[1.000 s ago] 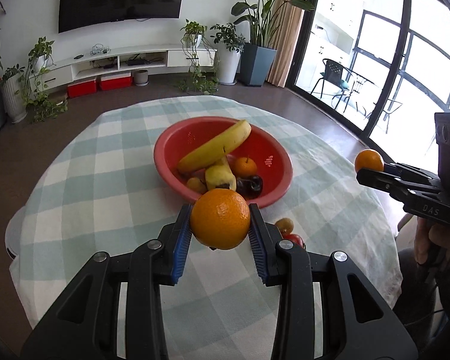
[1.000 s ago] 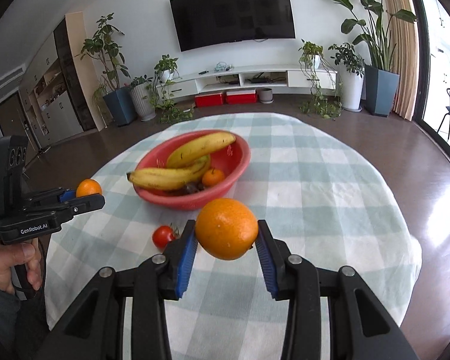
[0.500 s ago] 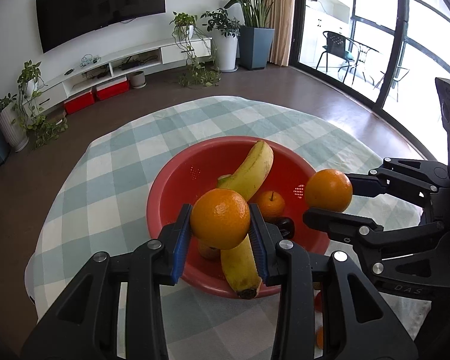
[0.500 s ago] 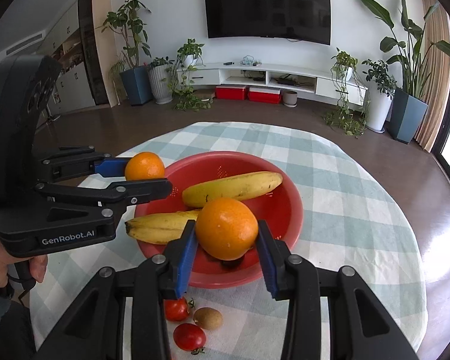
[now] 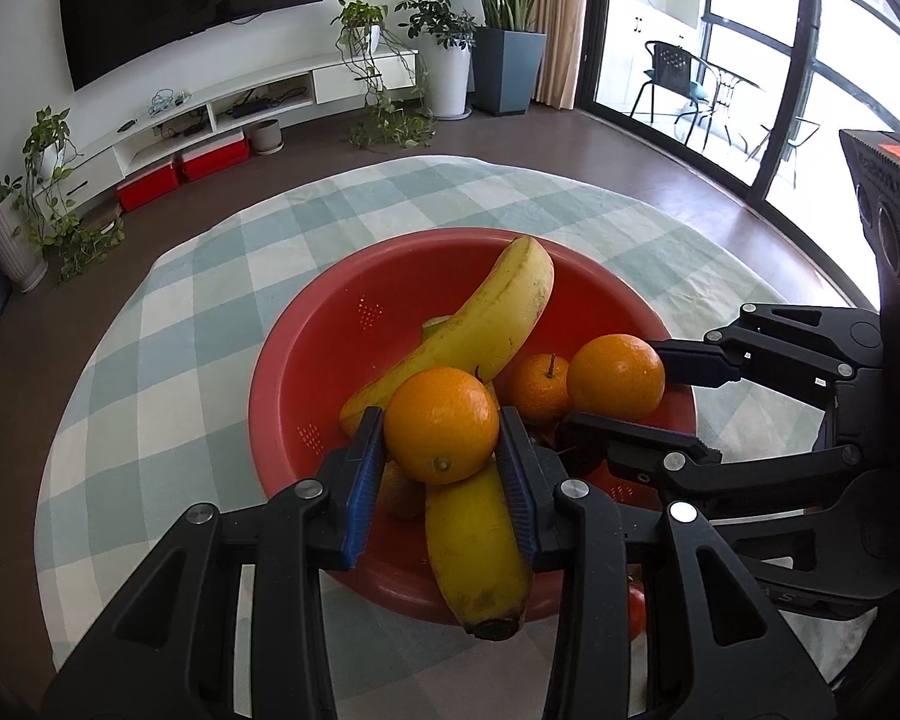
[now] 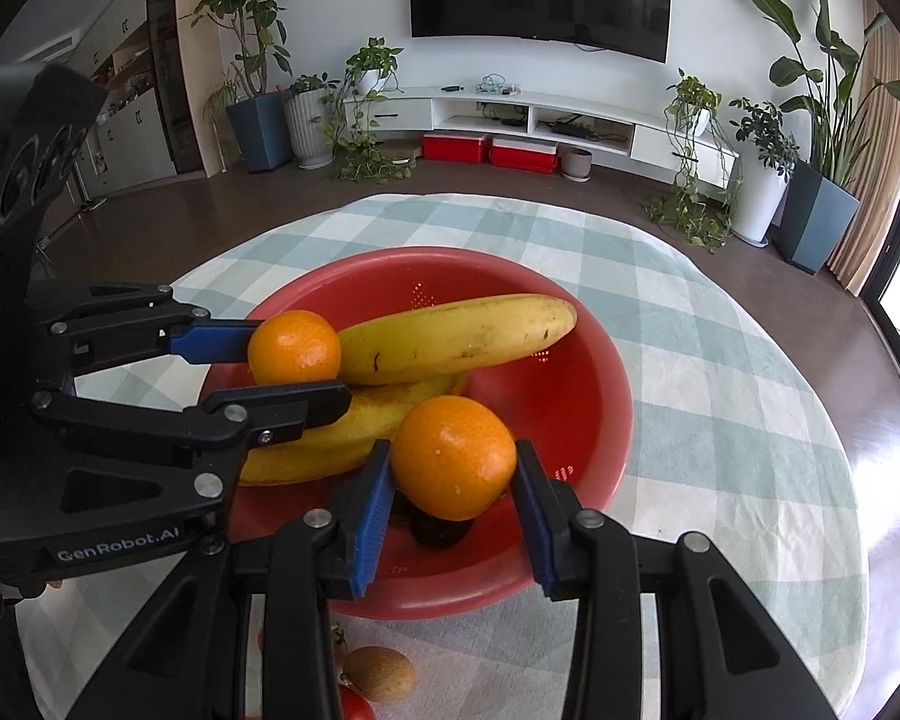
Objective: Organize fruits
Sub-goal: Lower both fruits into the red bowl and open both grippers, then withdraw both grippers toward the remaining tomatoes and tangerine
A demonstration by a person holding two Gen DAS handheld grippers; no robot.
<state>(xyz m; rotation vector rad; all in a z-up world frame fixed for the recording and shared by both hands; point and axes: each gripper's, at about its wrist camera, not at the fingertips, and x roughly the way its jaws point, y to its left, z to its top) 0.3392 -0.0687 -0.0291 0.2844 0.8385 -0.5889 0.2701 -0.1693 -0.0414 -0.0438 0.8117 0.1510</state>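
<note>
My left fingers [image 5: 363,480] are clamped on an orange [image 5: 441,423], and my right fingers [image 6: 373,495] are clamped on a second orange [image 6: 453,457]; blue pads press both sides of each fruit. A second ago both oranges hung over the checked tablecloth [image 5: 168,324], short of the red bowl [image 5: 306,360]. Now my left gripper [image 5: 441,462] and my right gripper [image 6: 453,498] have come forward and down, so both oranges sit above the bowl's inside, side by side and apart. The bowl fills far more of each view than before. Under my left orange lie two bananas [image 5: 486,324], crossed, with a small tangerine [image 5: 537,384] beside them. Under my right orange is a dark fruit [image 6: 438,531] on the bowl floor. On the cloth in front of the bowl, unmoved since half a second ago, lie a brown kiwi [image 6: 381,675] and a tomato [image 6: 354,705]. Neither orange touches the bowl or the fruit in it.
</note>
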